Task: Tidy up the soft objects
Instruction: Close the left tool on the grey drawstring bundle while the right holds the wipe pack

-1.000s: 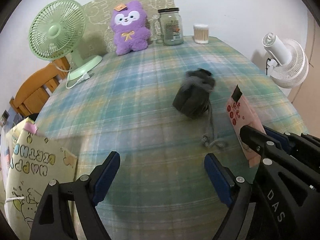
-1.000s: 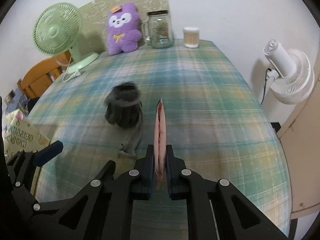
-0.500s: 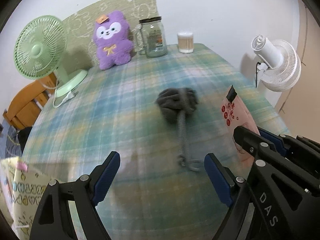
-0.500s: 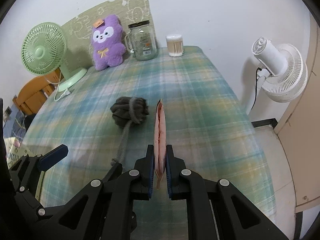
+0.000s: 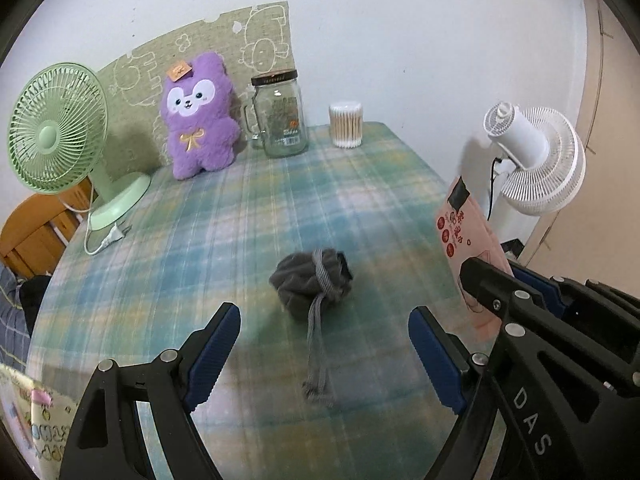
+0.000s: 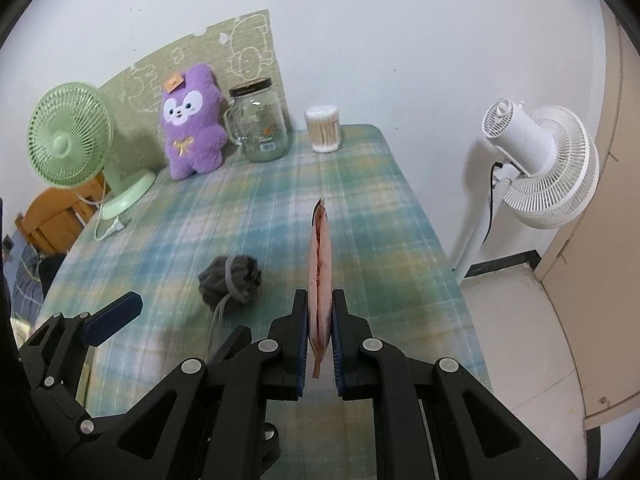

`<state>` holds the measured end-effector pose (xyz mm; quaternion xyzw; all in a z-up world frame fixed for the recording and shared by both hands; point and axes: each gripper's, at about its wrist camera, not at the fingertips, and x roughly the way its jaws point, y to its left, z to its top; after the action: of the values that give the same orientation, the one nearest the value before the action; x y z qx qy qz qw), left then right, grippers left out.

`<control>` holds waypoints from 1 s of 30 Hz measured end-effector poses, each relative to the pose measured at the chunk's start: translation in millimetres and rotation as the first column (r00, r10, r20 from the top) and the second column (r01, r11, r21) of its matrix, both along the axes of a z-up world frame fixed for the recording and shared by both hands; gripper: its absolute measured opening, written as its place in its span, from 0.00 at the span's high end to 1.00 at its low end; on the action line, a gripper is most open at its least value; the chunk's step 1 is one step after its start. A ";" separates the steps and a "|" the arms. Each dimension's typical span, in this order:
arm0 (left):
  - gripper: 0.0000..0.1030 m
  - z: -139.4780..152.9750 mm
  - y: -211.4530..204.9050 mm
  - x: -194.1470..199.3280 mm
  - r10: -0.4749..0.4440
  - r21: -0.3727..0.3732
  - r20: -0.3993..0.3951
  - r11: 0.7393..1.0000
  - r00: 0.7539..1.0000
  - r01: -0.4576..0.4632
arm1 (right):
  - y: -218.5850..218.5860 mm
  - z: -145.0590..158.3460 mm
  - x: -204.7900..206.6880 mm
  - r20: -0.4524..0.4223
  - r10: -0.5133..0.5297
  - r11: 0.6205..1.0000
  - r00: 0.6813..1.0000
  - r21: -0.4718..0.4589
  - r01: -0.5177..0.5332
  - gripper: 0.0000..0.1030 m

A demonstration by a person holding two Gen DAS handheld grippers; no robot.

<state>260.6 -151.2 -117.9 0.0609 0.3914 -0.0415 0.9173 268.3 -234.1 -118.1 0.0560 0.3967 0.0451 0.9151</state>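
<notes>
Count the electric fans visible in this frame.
2. A green desk fan stands on the table's far left corner; a white pedestal fan stands on the floor beyond the table's right edge. None looks hidden.

White wall [image 6: 400, 40], plaid-cloth table [image 6: 380, 208], wood chair [image 6: 52, 216] at left, beige door [image 6: 616, 184] at right, pale tile floor [image 6: 516, 320].

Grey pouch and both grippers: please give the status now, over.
Left gripper open, empty. Right gripper shut on pink packet, held off the table. Grey pouch lies free on the cloth; nothing blocks it.
</notes>
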 end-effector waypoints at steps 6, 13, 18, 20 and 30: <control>0.15 1.4 -3.9 18.5 0.009 -0.053 0.012 0.999 1.000 -0.008 | -5.1 6.7 16.2 0.026 -0.011 1.000 1.000 -0.029 0.012 0.87; 0.15 -3.1 -4.8 40.0 0.041 -0.059 0.024 0.997 0.999 -0.039 | -6.8 5.3 39.6 0.035 -0.008 0.999 0.999 -0.040 0.010 0.87; 0.15 -19.3 -0.3 53.7 0.053 -0.074 -0.023 0.996 0.998 -0.055 | -4.2 -7.0 51.9 0.014 -0.008 0.999 1.000 -0.046 0.009 0.87; 0.15 -24.6 2.8 56.3 0.061 -0.066 -0.033 0.996 0.998 -0.063 | -1.7 -13.9 56.6 0.000 -0.005 0.999 1.000 -0.048 0.005 0.87; 0.20 -51.4 9.3 66.0 0.071 -0.093 -0.107 0.992 0.992 -0.081 | 6.6 -38.7 68.6 -0.048 -0.007 0.996 0.999 -0.084 0.002 0.87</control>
<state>326.6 -142.0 -169.2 -0.0009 0.4381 -0.0285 0.8985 336.9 -227.4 -156.8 0.0194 0.4202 0.0250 0.9069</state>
